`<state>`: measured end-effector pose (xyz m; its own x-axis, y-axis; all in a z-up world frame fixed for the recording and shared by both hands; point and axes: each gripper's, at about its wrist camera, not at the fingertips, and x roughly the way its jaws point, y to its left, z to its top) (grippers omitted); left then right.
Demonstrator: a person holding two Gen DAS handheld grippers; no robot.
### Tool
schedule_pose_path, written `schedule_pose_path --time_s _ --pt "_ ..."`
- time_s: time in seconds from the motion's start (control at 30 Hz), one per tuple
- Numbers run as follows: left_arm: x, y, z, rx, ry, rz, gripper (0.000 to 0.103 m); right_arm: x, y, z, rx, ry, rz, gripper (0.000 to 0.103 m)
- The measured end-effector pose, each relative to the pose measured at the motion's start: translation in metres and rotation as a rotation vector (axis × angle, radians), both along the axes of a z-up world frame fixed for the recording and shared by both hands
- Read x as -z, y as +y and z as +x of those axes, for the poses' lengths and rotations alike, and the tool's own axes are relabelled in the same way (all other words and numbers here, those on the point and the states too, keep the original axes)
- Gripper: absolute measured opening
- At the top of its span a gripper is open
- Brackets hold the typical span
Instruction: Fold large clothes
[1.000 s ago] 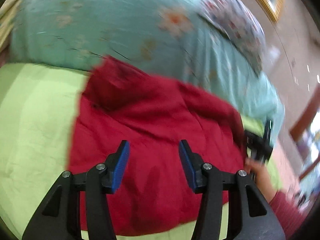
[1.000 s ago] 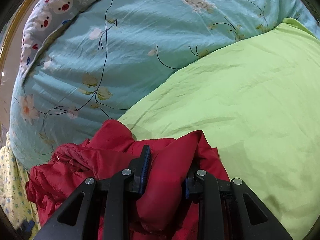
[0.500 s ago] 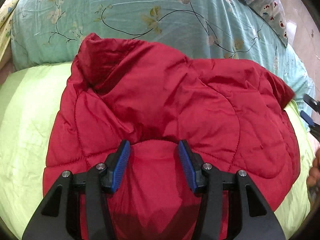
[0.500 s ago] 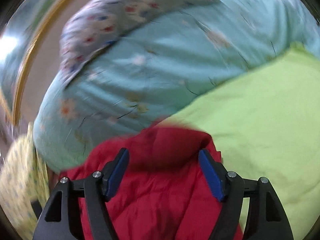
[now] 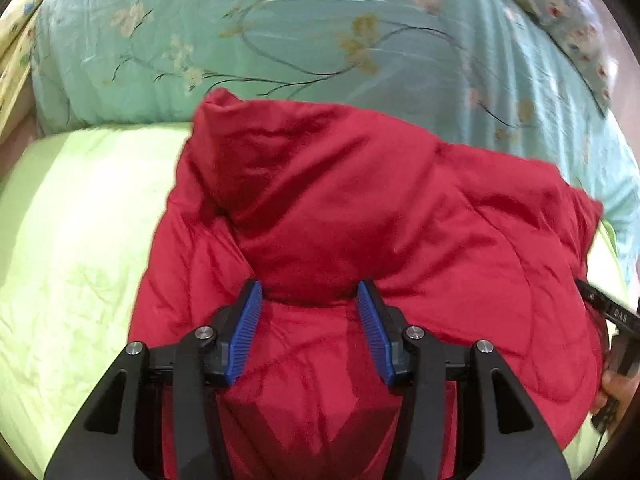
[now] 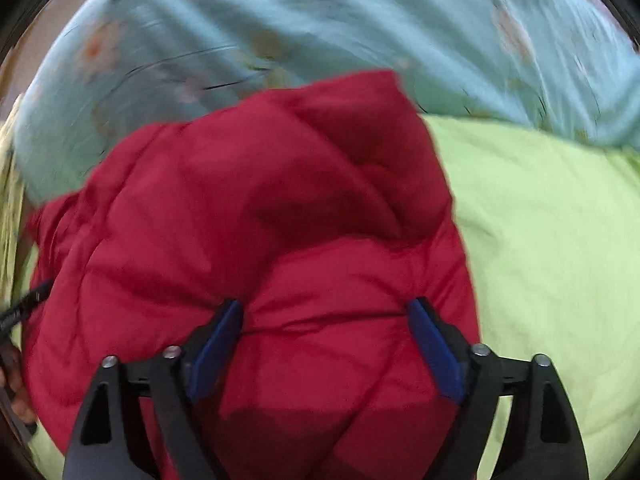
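Smooth lime sheet [image 5: 72,248], puffy quilted red jacket [image 5: 360,216] bunched, floral duvet [image 5: 280,32]

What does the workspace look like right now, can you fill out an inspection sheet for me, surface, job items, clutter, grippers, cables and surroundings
Surface: light green sheet on a bed, lightly creased.
Job's things: red quilted jacket lying puffy and partly folded on the sheet, its far edge against the floral duvet.
Clutter: nothing seen.
Grippers: left gripper open, jaws apart over the jacket, not pinching it. Right gripper open wide; its jaws have just been opening, jacket below and between them but not pressed.
Cables: nothing seen.
Surroundings: teal floral duvet heaped behind the jacket; patterned pillow at the far right; yellow patterned cloth at the left edge.
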<state>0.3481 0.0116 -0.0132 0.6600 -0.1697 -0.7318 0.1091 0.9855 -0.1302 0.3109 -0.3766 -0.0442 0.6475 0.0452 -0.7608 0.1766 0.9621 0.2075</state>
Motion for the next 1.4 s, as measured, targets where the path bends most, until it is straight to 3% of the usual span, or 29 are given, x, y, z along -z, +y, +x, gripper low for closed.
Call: schedule_pose_path --time_s 0.13,0.63,0.8,1.07,1.4 --pt "0.007 -0.001 0.016 -0.014 0.028 -0.007 0.049 0.013 -0.026 0.000 0.066 0.007 0.141 0.089" --pt "0.020 -0.011 0.033 -0.003 0.035 0.022 0.050 0.016 -0.011 -0.002 0.079 0.012 0.106 0.090" --pt "0.009 -0.003 0.019 0.010 0.037 -0.021 0.049 0.020 -0.014 0.000 0.075 0.016 0.103 0.091" --pt "-0.018 0.029 -0.045 0.050 -0.020 -0.125 0.050 0.017 -0.015 -0.002 0.076 0.014 0.101 0.091" --pt "-0.008 0.066 -0.072 0.009 -0.011 -0.157 0.050 -0.008 -0.020 -0.030 0.057 -0.041 0.107 0.092"
